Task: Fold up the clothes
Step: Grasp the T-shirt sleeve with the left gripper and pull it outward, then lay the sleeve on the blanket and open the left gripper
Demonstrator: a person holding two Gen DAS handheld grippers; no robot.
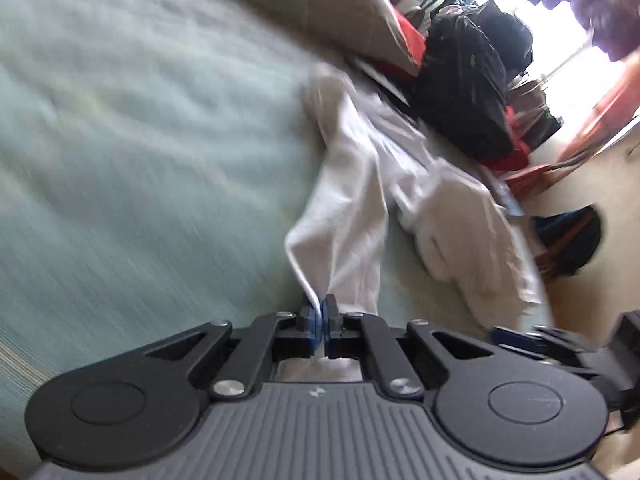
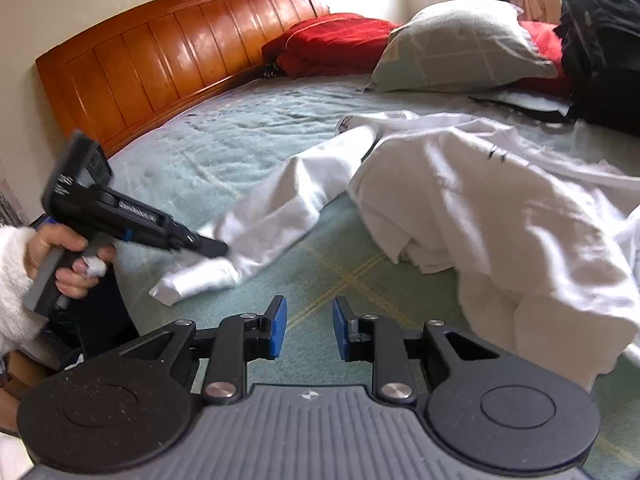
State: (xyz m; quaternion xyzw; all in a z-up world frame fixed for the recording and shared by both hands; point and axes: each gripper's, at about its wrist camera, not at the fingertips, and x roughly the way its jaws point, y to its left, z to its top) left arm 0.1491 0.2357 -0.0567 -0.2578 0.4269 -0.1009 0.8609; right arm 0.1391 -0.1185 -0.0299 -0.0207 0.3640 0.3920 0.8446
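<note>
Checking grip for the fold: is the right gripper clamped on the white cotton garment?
No: the right gripper is open over bare bedcover, apart from the white cotton garment.

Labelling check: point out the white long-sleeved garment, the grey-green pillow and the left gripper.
white long-sleeved garment (image 2: 480, 184): right wrist view, on its crumpled body.
grey-green pillow (image 2: 460, 48): right wrist view, middle of its face.
left gripper (image 1: 322, 326): left wrist view, between the blue pads, shut on the garment's sleeve end.

Left tongs (image 1: 322, 322) pinch white garment (image 1: 352, 216) on bed (image 1: 140, 140)
</note>
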